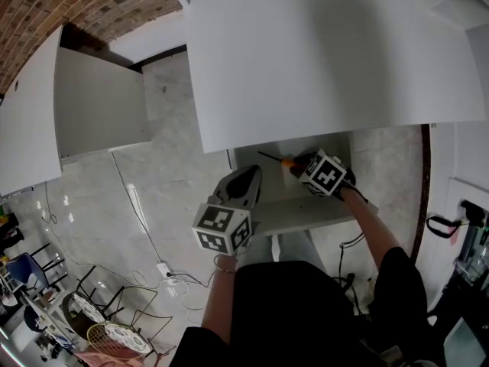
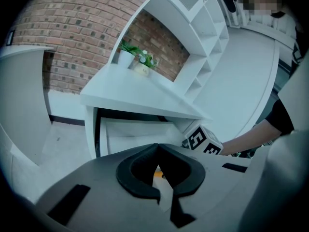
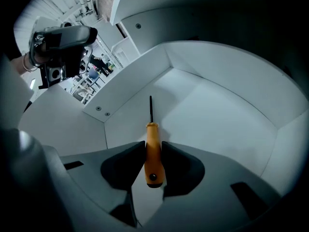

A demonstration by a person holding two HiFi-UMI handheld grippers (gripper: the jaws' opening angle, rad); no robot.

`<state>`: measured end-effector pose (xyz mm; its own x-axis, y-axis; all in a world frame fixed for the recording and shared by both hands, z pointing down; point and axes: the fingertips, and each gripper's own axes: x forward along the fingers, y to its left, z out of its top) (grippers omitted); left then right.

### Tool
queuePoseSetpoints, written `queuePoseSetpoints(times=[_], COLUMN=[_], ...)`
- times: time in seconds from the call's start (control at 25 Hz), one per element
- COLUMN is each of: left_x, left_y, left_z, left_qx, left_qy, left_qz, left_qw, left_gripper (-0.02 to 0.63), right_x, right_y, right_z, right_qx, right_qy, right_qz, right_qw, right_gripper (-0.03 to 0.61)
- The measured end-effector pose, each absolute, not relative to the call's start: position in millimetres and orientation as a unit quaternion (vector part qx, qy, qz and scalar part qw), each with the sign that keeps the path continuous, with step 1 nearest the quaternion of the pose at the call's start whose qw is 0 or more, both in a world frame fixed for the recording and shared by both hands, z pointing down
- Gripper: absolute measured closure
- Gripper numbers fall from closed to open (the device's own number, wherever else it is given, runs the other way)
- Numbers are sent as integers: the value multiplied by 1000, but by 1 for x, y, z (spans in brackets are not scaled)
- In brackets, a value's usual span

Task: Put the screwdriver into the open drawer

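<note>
The screwdriver [image 3: 153,154] has an orange handle and a thin black shaft. My right gripper [image 3: 153,146] is shut on the handle, and the shaft points into the open white drawer [image 3: 222,110]. From the head view the screwdriver [image 1: 284,161] hangs over the drawer [image 1: 306,212] under the white desk top [image 1: 328,52], with my right gripper [image 1: 299,167] behind it. Just left of the drawer my left gripper [image 1: 243,183] hovers. Its jaws [image 2: 157,145] are shut with nothing between them, facing the drawer [image 2: 137,134].
A potted plant [image 2: 137,58] stands on the desk, with white shelves [image 2: 203,42] and a brick wall [image 2: 72,28] behind. A white cabinet [image 1: 99,109] stands to the left. Cables [image 1: 145,228] and a wire chair [image 1: 114,335] lie on the floor.
</note>
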<state>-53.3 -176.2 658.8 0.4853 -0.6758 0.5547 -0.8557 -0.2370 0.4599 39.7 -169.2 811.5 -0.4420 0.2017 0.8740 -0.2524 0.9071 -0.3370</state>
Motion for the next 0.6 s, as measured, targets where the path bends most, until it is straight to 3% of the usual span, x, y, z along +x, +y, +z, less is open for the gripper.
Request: queuePoseSetpoints(times=[0.6], left_x=[-53], left_y=[-171], left_z=[637], left_qx=[795], left_qy=[-480], left_qz=[124], left_qw=[350], left_gripper=[605], right_x=[40], right_y=[-180], right_z=[779], right_qx=[70], right_qy=[-835], right_qz=[226], right_qw=[496], right_gripper=[463])
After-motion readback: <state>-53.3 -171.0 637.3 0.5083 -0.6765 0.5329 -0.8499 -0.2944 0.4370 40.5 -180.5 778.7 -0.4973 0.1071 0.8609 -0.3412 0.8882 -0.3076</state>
